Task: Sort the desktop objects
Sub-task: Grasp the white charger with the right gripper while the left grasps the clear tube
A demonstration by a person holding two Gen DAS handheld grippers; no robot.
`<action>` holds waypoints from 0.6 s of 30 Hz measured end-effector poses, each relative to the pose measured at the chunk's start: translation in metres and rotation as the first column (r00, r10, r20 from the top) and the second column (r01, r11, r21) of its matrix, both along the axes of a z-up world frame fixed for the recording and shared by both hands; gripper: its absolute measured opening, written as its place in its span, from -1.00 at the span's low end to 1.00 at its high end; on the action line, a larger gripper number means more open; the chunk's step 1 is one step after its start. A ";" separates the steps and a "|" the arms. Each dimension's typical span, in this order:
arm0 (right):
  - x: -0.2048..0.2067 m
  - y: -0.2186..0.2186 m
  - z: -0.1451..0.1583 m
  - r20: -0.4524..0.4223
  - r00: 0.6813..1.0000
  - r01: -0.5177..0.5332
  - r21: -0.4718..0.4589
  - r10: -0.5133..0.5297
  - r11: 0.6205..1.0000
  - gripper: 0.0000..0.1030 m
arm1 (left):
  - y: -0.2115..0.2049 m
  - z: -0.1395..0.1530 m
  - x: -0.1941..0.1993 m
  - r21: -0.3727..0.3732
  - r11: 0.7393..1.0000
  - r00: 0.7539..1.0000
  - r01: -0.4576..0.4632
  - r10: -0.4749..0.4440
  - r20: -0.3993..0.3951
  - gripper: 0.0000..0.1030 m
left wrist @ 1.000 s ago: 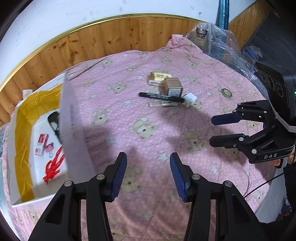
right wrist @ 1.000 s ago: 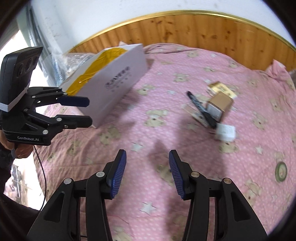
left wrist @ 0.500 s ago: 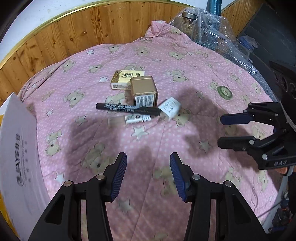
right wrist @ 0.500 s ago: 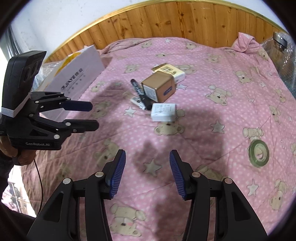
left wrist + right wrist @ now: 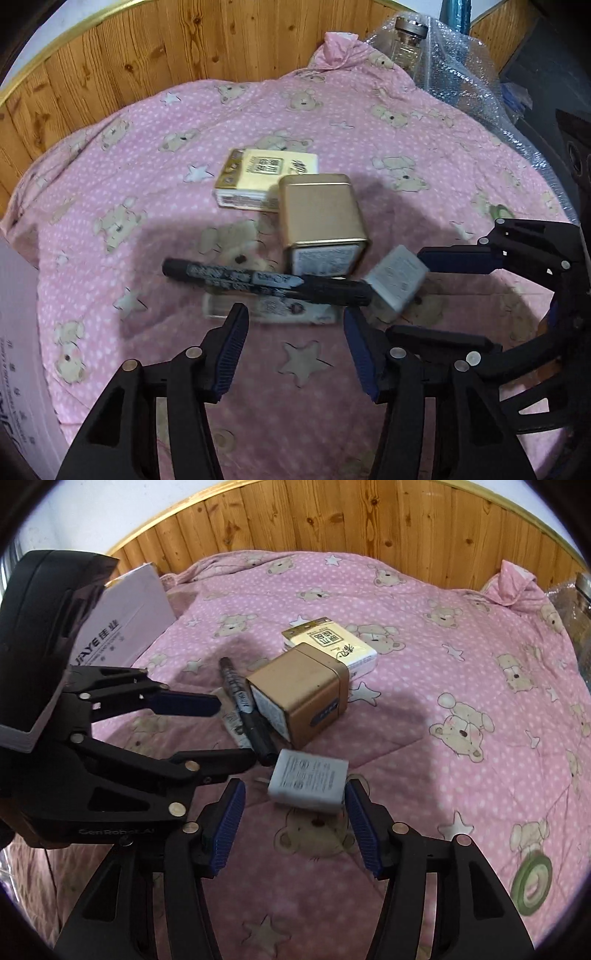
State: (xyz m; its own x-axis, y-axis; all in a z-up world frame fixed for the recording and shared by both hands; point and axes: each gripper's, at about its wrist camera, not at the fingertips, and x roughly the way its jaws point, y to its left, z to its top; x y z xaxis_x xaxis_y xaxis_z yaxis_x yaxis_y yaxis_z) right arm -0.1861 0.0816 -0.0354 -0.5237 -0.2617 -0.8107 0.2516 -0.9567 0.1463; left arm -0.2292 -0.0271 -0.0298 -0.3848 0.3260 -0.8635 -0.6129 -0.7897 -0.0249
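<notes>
On the pink bear-print quilt [image 5: 461,635] lie, left to right, one black marker [image 5: 266,282], one clear tube [image 5: 269,308] half hidden beneath it, one gold tin [image 5: 321,218], one yellow packet [image 5: 264,177] behind it, and one white charger [image 5: 308,781]. A white carton [image 5: 125,627], cut off, stands left before pine panelling. The left gripper [image 5: 295,332] hangs open and empty near the marker; the right gripper [image 5: 293,805], jaws wide, brackets the charger ungripped.

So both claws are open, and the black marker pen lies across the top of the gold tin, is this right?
Not quite. Both the left claw and the right claw are open, but the black marker pen lies on the pink blanket in front of the gold tin, not on top of it. The left wrist view shows this.
</notes>
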 end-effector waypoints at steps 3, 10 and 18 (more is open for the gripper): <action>-0.004 0.003 -0.007 0.004 1.000 0.004 -0.001 -0.004 1.000 -0.02 | -0.006 -0.001 -0.004 0.010 1.000 1.000 0.002 -0.002 0.006 0.11; 0.010 0.009 0.003 -0.023 1.000 -0.015 0.018 0.016 1.000 -0.03 | -0.027 -0.003 -0.007 0.014 0.999 0.998 -0.035 0.035 0.053 0.10; 0.022 0.010 0.006 -0.026 0.999 -0.035 -0.006 0.034 0.999 -0.03 | -0.003 -0.007 -0.008 0.009 1.000 1.000 -0.010 0.010 0.010 0.43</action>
